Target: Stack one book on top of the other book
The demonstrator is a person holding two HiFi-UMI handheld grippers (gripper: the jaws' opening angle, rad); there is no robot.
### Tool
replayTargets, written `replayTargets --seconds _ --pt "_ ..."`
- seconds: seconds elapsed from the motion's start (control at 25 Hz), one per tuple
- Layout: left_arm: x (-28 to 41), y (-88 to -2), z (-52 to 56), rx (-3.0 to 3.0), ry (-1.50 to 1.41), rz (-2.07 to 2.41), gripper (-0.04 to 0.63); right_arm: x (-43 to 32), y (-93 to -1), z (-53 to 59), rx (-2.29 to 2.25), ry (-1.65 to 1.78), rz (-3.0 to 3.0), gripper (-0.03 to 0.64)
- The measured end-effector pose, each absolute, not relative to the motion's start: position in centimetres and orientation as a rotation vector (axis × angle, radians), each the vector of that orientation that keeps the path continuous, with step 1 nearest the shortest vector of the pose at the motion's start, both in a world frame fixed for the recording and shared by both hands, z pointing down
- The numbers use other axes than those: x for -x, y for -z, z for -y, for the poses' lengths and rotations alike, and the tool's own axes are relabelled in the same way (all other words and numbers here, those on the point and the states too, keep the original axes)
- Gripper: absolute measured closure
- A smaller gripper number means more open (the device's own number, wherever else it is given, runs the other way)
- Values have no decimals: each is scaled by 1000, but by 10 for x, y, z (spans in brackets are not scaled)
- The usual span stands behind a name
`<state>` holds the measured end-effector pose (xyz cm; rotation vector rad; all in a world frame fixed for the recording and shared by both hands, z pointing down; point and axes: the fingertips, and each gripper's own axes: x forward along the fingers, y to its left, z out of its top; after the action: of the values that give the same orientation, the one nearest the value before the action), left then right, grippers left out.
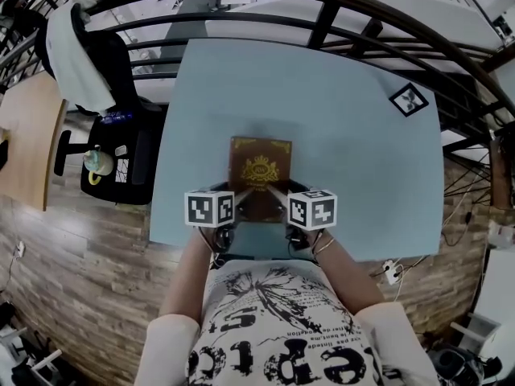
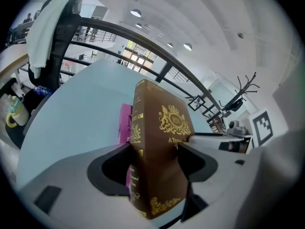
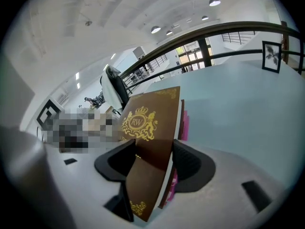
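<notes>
Brown gold-crested hardcover book | place: middle of pale blue table, over magenta book | left gripper and right gripper: at its 6 o'clock edge, jaws of each clamped on it | step: likely seating the stack | next: square edges, then release.

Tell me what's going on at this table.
A person holds a brown book with a gold crest in both grippers. The left gripper and the right gripper are each clamped on a near corner. A pink book shows just beneath it, over the light blue table. Whether the brown book already rests on the pink one can't be told.
</notes>
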<state>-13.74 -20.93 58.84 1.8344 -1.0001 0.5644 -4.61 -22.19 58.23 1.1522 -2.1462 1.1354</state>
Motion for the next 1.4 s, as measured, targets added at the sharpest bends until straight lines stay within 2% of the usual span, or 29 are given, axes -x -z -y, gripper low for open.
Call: replayTargets --seconds 0.56,0.76,0.96,1.24,1.32,1.4 --pt "154 -634 219 -1782 -576 989 290 61 -628 231 -1195 -1196 2060 382" --pt "157 -637 219 -1772 -483 956 290 65 -629 233 -1170 -1196 2061 373" --pt "158 -635 220 -1838 -516 963 290 60 -630 233 -1204 -1158 2050 337" --pt "173 -597 234 -1993 -656 1060 290 57 -598 240 -1307 -1085 2111 372" --pt "176 -577 238 -2049 -672 1069 291 59 -581 241 -1331 -1062 2145 411" --pt "181 -557 242 -2105 -668 1095 293 60 -557 243 -1387 -1028 2203 481"
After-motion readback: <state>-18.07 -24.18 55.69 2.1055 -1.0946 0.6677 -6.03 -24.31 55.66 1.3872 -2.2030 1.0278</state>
